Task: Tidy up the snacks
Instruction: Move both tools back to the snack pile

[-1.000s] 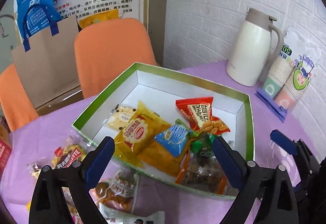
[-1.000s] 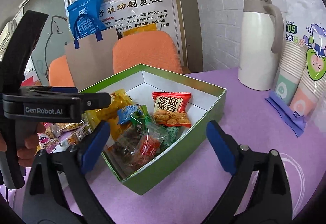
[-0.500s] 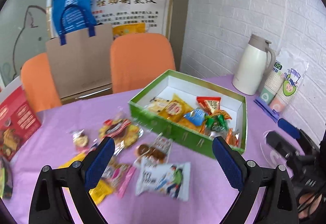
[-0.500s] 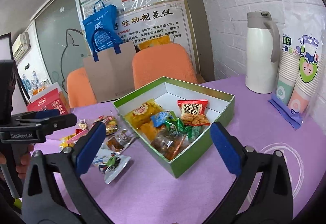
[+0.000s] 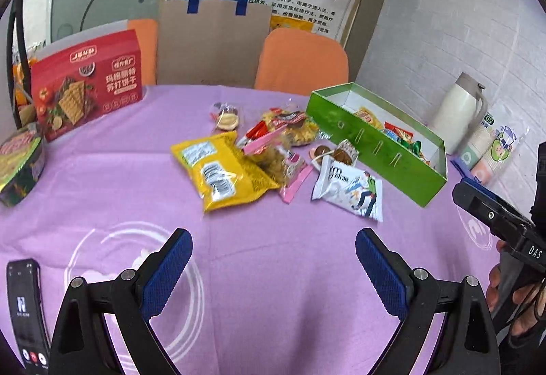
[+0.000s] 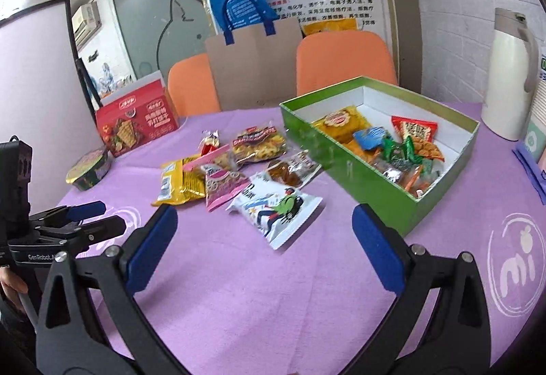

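In the left wrist view, the left gripper (image 5: 274,253) hangs with jaws spread and empty above the purple tablecloth (image 5: 279,272); loose snack packets, including a yellow crinkled bag (image 5: 221,171), lie beside the green cardboard box (image 5: 382,149). In the right wrist view, the right gripper (image 6: 265,238) is likewise released, near a white illustrated packet (image 6: 276,207); more snacks fill the box.

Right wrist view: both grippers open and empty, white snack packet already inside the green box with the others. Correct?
Not quite. The white snack packet is not inside the green box; it lies on the purple tablecloth beside the box, nearest the cameras in the loose pile. The right wrist view shows this clearly. The rest holds: left gripper and right gripper are both open and empty.
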